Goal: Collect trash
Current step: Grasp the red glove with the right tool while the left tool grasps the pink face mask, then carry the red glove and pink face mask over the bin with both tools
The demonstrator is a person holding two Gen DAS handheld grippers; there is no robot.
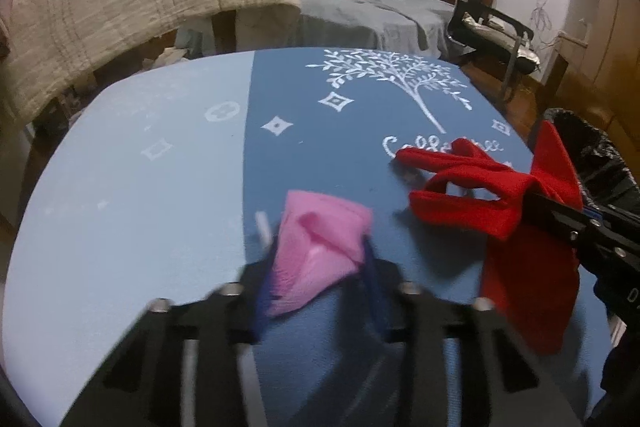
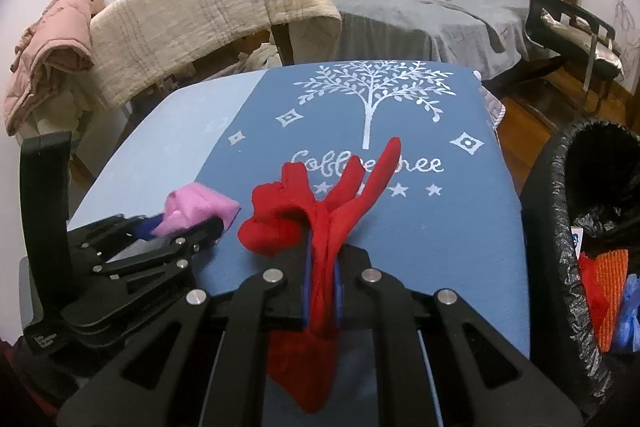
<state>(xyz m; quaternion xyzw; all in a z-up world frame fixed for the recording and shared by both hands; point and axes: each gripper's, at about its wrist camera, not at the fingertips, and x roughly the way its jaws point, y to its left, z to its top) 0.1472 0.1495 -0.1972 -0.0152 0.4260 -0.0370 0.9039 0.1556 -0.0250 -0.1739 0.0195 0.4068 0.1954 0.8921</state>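
The left gripper (image 1: 320, 267) reaches onto the blue tablecloth (image 1: 160, 187), its jaws closed in on a crumpled pink cloth (image 1: 320, 243); the blue pads (image 1: 264, 291) press the cloth from both sides, and its upper fold rises free above them. In the right wrist view the same gripper (image 2: 180, 231) lies at the left, low over the table, with the pink cloth (image 2: 200, 207) protruding from its tips. To its right, the right gripper (image 2: 322, 275) has its jaws together, clamped on a red glove (image 2: 320, 219). The glove's fingers splay forward over the printed tree design (image 2: 368, 95), while its cuff hangs below the jaws. In the left wrist view the glove (image 1: 472, 195) spreads on the cloth near the table's right edge. At the far right stands a bin lined with a black bag (image 2: 560, 227), just beside the table. Inside it are an orange knitted item (image 2: 608, 291), some red material and something pale blue.
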